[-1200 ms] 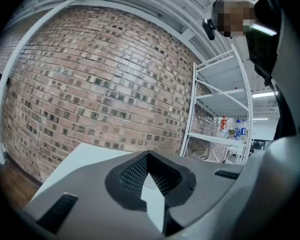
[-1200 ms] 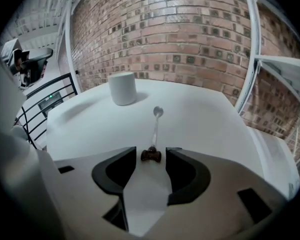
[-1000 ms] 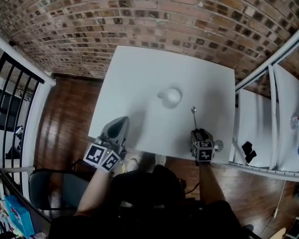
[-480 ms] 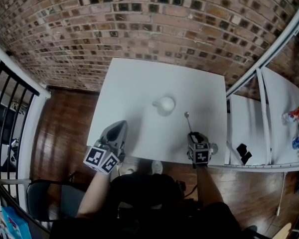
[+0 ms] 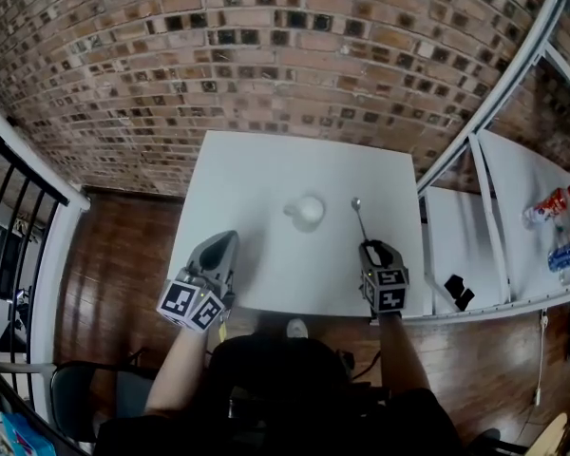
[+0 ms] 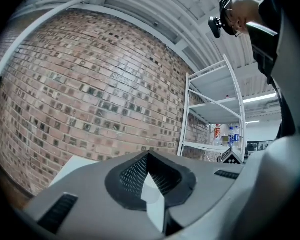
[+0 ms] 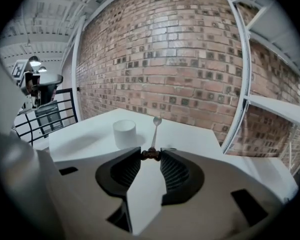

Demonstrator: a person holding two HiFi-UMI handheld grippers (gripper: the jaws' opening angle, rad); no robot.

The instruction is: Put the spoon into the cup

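Right gripper [image 5: 369, 246] [image 7: 151, 154] has just been closing its jaws, and they're clamped on the dark end of the spoon [image 5: 358, 218] [image 7: 154, 130] handle w/ only a thin gap btw the tips. Spoon sticks straight out fwd, bowl end just right of the cup [image 5: 308, 211] [image 7: 125, 133], not in it yet. Cup's upright, approx mid white table [image 5: 252, 174]. Left gripper [image 5: 224, 242] [image 6: 147, 157] hangs over the table's near-left edge, jaws pinched together w/ nothing in them, well apart from the cup.

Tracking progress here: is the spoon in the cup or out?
Out. The right tongs pinch the spoon by its handle, apart from the cup.
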